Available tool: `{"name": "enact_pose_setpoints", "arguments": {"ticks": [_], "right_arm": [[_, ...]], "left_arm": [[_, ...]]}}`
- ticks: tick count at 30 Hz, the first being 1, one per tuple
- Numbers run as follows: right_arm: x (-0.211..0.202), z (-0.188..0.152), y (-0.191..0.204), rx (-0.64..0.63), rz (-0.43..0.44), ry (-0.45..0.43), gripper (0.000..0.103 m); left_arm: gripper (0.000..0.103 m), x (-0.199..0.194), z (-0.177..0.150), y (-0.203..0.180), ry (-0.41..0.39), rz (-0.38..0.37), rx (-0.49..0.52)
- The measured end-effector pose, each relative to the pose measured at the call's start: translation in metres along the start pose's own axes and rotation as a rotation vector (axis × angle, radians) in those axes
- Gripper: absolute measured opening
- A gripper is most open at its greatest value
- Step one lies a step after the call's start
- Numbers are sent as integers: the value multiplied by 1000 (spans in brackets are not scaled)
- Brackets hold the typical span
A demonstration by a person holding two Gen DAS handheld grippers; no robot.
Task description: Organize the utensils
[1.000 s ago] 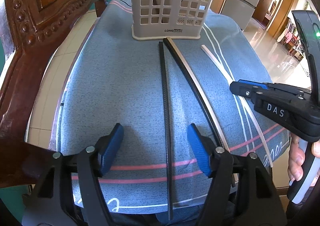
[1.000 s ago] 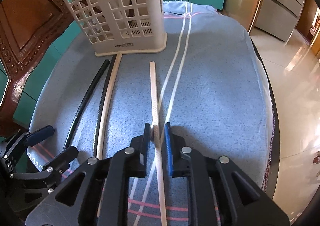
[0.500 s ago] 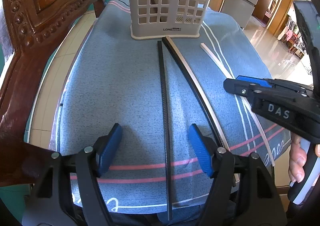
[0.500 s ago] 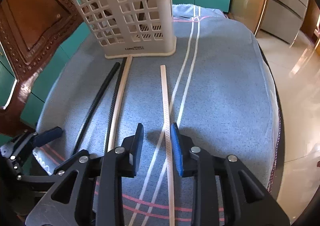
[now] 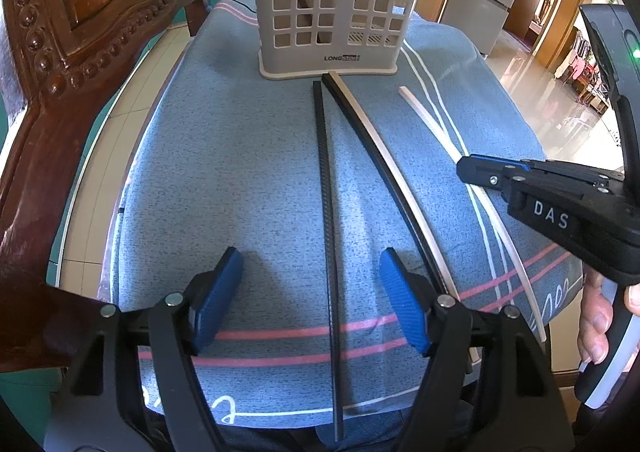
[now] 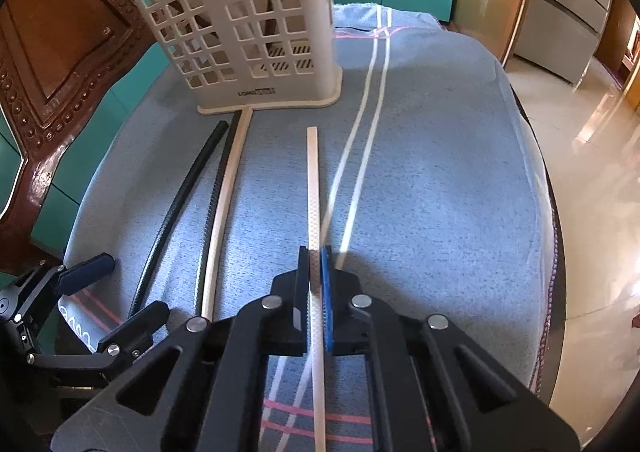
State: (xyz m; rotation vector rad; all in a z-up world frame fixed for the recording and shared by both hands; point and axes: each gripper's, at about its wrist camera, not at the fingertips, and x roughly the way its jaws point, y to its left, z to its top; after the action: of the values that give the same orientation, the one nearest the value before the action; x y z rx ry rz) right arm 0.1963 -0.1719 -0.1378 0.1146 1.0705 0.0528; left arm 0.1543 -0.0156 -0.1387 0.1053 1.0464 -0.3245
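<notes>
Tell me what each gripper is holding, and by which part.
The right gripper is shut on the white chopstick, on its nearer half. The left gripper is open and holds nothing; a black chopstick lies between its fingers.

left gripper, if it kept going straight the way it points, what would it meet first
Probably the black chopstick lying between the open jaws of the left gripper, then the blue cloth under it; depth is hard to judge.

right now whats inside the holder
Through the grid walls of the holder no utensil shows, only a slotted floor. All four sticks lie on the blue cloth in front. The open top is cropped.
</notes>
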Motion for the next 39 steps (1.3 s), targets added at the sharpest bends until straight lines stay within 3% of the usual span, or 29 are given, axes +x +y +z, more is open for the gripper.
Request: {"name": "enact_pose_setpoints", "arguments": {"ticks": [12, 14, 19, 22, 24, 27, 34, 37, 39], "right_arm": [[-11, 2, -7, 14, -12, -4, 7], [-9, 4, -4, 9, -16, -8, 9], [1, 8, 2, -5, -20, -1, 28], [5, 9, 7, -27, -39, -13, 29], [6, 9, 10, -46, -49, -18, 28], [6, 9, 10, -47, -47, -17, 7], [-3, 4, -11, 36, 15, 10, 7], [-10, 4, -19, 57, 41, -4, 7], [-12, 6, -23, 71, 47, -8, 7]], "left_arm": [[73, 0, -1, -1, -1, 1, 0], [73, -1, -1, -1, -1, 1, 0], [73, 0, -1, -1, 0, 3, 6], [73, 0, -1, -1, 0, 4, 6], [74, -1, -1, -1, 0, 3, 9], [75, 1, -1, -3, 0, 5, 15], [75, 2, 6, 4, -4, -19, -13], [61, 5, 15, 10, -13, -20, -24], [60, 6, 22, 14, -18, -29, -33]]}}
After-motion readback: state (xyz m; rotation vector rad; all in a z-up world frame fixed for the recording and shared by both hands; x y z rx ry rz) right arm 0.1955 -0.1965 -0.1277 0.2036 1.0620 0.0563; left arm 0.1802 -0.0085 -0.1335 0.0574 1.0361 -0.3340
